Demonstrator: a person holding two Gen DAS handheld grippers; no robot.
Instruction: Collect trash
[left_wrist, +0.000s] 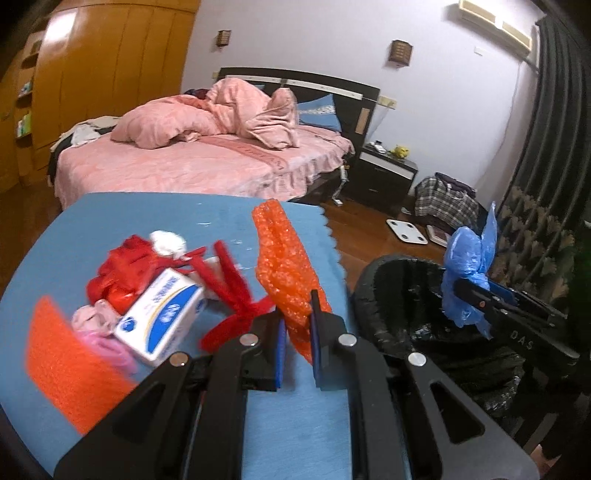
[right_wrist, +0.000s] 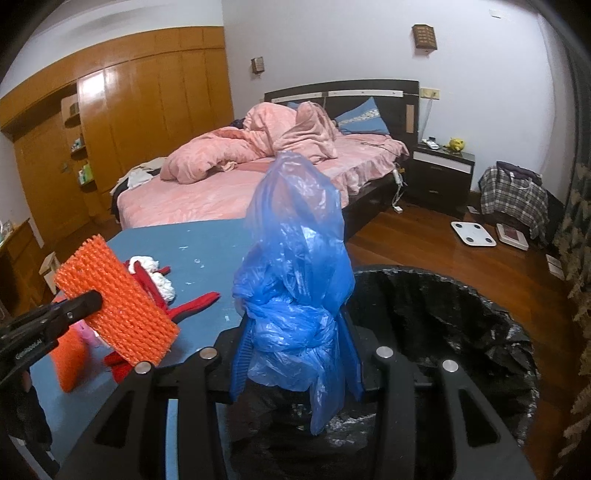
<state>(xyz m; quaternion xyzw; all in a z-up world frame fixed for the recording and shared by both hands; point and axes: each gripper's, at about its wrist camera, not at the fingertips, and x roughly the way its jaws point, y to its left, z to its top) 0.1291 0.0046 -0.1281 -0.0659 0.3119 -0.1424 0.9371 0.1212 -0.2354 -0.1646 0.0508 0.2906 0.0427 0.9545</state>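
Note:
My left gripper (left_wrist: 297, 325) is shut on an orange foam net sleeve (left_wrist: 284, 266) and holds it above the right edge of the blue table (left_wrist: 155, 210); the sleeve also shows in the right wrist view (right_wrist: 118, 314). My right gripper (right_wrist: 295, 332) is shut on a crumpled blue plastic bag (right_wrist: 295, 266) and holds it over the near rim of the black-lined trash bin (right_wrist: 461, 317). The bag (left_wrist: 469, 262) and the bin (left_wrist: 402, 295) also show in the left wrist view.
On the table lie a second orange foam piece (left_wrist: 62, 365), a white and blue box (left_wrist: 162, 314), red scraps (left_wrist: 118, 269), a white wad (left_wrist: 168, 242) and pink scraps (left_wrist: 99, 332). Behind are a pink bed (right_wrist: 258, 177), a nightstand (right_wrist: 439, 177), a scale (right_wrist: 472, 233) and a plaid bag (right_wrist: 513, 195).

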